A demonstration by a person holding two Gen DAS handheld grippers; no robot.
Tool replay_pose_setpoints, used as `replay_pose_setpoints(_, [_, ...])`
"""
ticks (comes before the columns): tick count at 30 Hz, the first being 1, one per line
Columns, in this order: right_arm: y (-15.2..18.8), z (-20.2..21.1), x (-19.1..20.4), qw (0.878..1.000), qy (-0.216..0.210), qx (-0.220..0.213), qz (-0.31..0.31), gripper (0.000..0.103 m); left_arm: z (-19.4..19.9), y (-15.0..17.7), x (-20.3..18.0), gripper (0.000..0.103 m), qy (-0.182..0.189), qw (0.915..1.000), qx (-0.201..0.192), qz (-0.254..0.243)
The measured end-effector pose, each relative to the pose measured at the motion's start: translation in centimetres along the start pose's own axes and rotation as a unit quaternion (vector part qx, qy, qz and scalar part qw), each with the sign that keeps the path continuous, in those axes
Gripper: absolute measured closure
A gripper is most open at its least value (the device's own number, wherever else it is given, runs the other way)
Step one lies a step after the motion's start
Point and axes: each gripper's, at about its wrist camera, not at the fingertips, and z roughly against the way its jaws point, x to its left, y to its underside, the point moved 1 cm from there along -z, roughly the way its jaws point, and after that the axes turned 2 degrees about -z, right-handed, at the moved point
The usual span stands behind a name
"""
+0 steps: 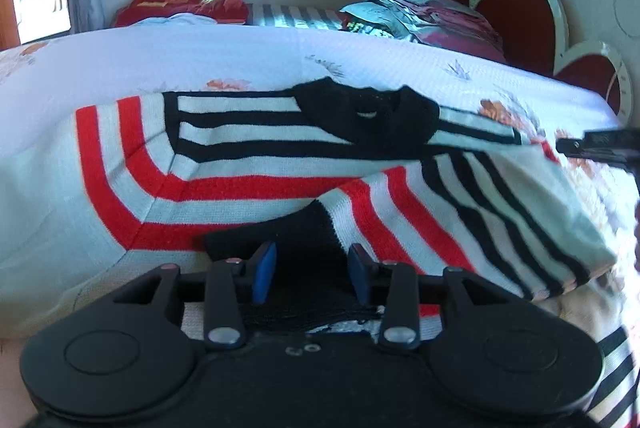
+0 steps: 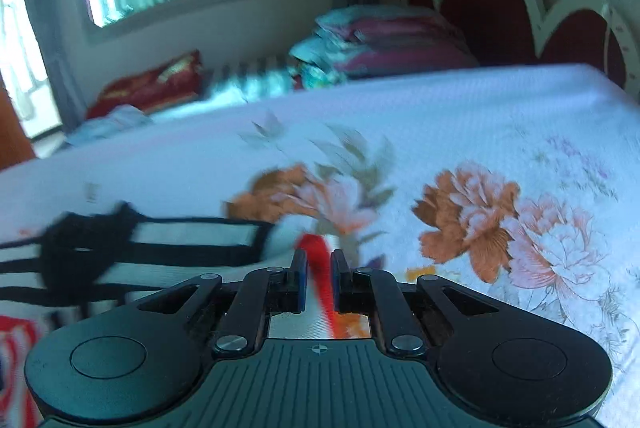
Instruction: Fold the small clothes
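A small knit sweater [image 1: 256, 164] with white, red and black stripes and a black collar [image 1: 372, 116] lies on the floral bedsheet [image 1: 200, 56]. One sleeve [image 1: 480, 212] is folded across its front. My left gripper [image 1: 312, 268] is open, its blue-padded fingers [image 1: 265, 270] on either side of the black hem [image 1: 304, 228]. In the right wrist view my right gripper [image 2: 318, 268] is shut on a red and white fold of the sweater [image 2: 320, 260]. The sweater's collar end [image 2: 120, 244] lies to its left. The right gripper's tip [image 1: 592, 144] also shows at the right edge of the left wrist view.
Folded clothes are stacked [image 1: 424, 16] at the back of the bed, beside a red pillow [image 1: 184, 4] and a striped cloth [image 1: 296, 16]. A red scalloped headboard [image 1: 520, 12] stands at the right. A window and curtains are behind. Bare floral sheet [image 2: 500, 220] lies to the right.
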Motion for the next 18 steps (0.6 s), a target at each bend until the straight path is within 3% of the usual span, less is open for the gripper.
replay_pose_setpoints(5, [1.7,1.2,4.5,0.997,-0.051,0.015,0.054,0.093,0.9,0.0,-0.9,0.044,0.004,0.9998,-0.019,-0.008])
replay_pose_setpoints(9, [4.5,-1.0,5.7,0.995,-0.030,0.052,0.084,0.093,-0.3,0.9,-0.4,0.044,0.002,1.0000,0.005,-0.006])
replay_pose_setpoints(12, [4.4,-0.9,5.3,0.996,-0.029,0.053,0.064,0.093,0.2,0.7,-0.5,0.044,-0.003,0.9998,0.012,-0.016])
replay_pose_setpoints(15, [4.3,1.0,6.1,0.996,-0.055,0.039,0.057,0.093,1.6,0.3,-0.1,0.041,-0.005,0.9999,0.008,0.014])
replay_pose_setpoints(18, [5.9,0.6,7.3,0.993,-0.065,0.069,0.075,0.093,3.3,0.5,0.8,0.040,-0.014,0.9992,0.001,0.038])
